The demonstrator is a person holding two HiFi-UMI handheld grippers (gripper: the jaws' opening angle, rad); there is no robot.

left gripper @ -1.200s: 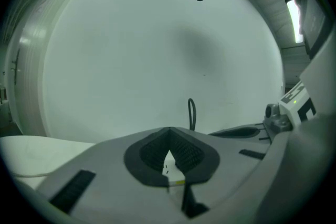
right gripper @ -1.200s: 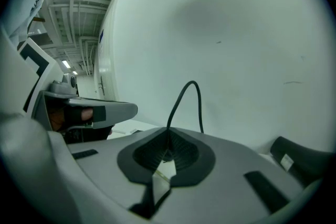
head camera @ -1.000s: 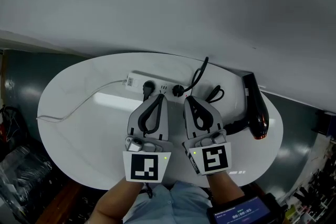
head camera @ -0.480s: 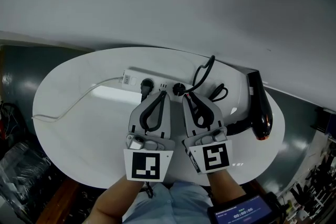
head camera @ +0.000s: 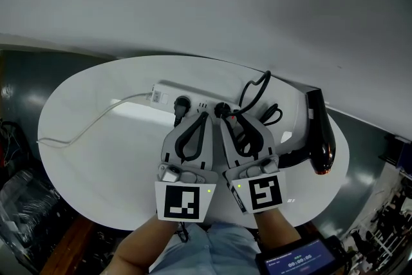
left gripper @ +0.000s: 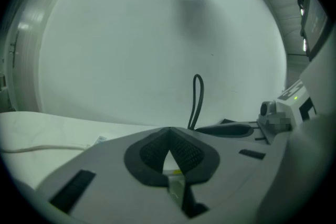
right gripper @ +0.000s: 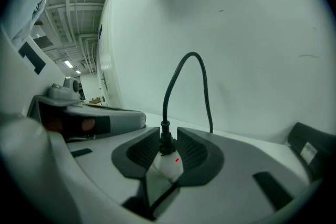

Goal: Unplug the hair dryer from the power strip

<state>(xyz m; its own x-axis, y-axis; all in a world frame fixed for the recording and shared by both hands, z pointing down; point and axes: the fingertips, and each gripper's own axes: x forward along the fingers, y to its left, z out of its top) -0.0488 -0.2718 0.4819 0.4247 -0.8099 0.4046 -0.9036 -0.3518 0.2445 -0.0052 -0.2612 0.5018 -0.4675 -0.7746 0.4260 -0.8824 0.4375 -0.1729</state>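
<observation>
At the right end of the power strip (head camera: 168,92), our right gripper (right gripper: 168,139) is opening its jaws, and the black plug (right gripper: 166,144) stands loose between them. Just left of it our left gripper (left gripper: 169,131) has its jaws together and empty. The hair dryer (head camera: 320,132) lies well right of the strip.

Power strip (head camera: 168,92) right end behind right claw (head camera: 226,119), plug (head camera: 221,110) seating perhaps unreadable.
</observation>
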